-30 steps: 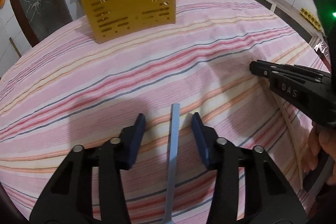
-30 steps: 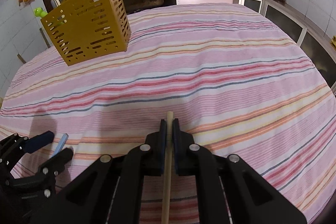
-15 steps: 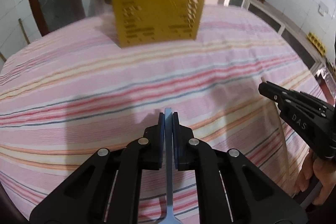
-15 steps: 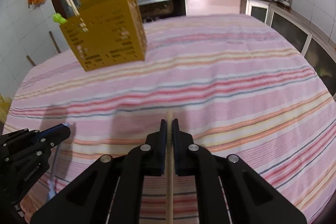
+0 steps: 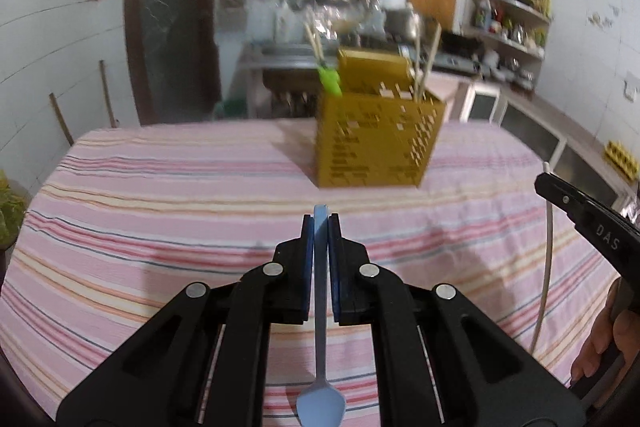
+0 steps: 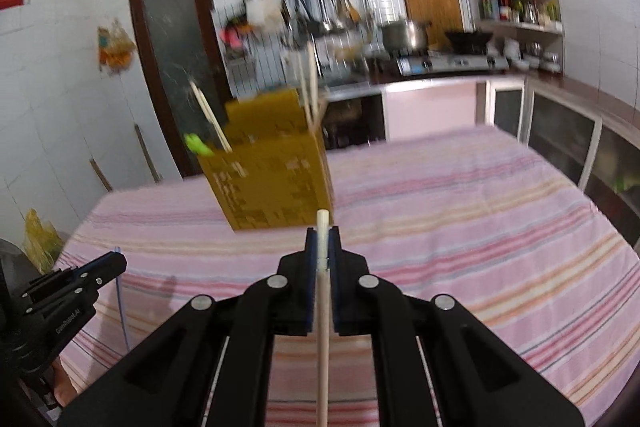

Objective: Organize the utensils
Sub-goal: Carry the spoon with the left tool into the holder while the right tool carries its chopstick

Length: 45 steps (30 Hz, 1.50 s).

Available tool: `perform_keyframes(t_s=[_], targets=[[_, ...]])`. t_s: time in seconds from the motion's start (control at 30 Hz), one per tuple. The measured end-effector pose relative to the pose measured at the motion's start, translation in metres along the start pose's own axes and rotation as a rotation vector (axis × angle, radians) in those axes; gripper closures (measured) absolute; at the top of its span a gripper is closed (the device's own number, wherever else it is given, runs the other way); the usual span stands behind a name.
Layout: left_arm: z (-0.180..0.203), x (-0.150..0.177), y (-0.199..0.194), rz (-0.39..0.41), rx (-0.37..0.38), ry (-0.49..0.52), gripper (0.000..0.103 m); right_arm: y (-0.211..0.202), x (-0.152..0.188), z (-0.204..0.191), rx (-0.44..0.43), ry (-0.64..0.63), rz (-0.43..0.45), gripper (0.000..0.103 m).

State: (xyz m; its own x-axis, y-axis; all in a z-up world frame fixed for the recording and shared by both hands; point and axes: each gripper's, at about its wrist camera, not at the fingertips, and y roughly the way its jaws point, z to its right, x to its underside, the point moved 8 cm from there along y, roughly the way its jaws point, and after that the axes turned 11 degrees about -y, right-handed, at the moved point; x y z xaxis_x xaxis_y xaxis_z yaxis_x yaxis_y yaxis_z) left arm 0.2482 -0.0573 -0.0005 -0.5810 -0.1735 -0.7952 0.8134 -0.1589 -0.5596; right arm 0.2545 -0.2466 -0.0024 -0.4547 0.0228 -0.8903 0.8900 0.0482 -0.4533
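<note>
my left gripper (image 5: 321,223) is clamped tight on the blue spoon (image 5: 321,347), handle tip poking out fwd, bowl hanging back toward me. right gripper (image 6: 322,233) is pinched on a pale chopstick (image 6: 322,307), tip just past the pads. both are held above the striped tablecloth (image 5: 160,211), on the near side of the yellow caddy (image 5: 376,139). caddy stands at the cloth's far edge w/ chopsticks (image 5: 426,63) & a green utensil (image 5: 330,81) sticking up out of it.

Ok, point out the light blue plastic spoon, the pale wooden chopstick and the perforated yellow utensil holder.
Light blue plastic spoon (image 5: 321,291): left wrist view, handle.
Pale wooden chopstick (image 6: 322,327): right wrist view, shaft.
Perforated yellow utensil holder (image 5: 376,143): left wrist view, front wall.
</note>
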Motion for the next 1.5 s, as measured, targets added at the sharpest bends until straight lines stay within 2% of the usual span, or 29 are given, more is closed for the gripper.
perform_keyframes(t_s=[0.13,0.33,0.6,1.03,1.23,1.5], targets=[[-0.012,-0.012,-0.016,0.063,-0.017,-0.027,0.097,-0.014,-0.014,-0.008,-0.008,-0.005,0.082,0.097],[-0.022,-0.016,-0.029,0.099,-0.019,-0.059,0.097,-0.023,-0.030,-0.016,0.000,-0.041,0.149,0.097],[-0.020,-0.026,-0.040,0.142,-0.002,-0.043,0.097,-0.032,-0.044,-0.020,0.021,-0.081,0.207,0.097],[-0.001,-0.055,-0.050,0.187,0.049,-0.005,0.097,-0.031,-0.069,-0.018,0.014,-0.099,0.251,0.097],[0.018,-0.094,-0.054,0.228,0.112,-0.016,0.097,-0.037,-0.104,-0.017,0.019,-0.113,0.311,0.097],[0.058,-0.171,-0.052,0.368,0.157,0.000,0.097,-0.037,-0.182,-0.010,0.047,-0.114,0.444,0.097]])
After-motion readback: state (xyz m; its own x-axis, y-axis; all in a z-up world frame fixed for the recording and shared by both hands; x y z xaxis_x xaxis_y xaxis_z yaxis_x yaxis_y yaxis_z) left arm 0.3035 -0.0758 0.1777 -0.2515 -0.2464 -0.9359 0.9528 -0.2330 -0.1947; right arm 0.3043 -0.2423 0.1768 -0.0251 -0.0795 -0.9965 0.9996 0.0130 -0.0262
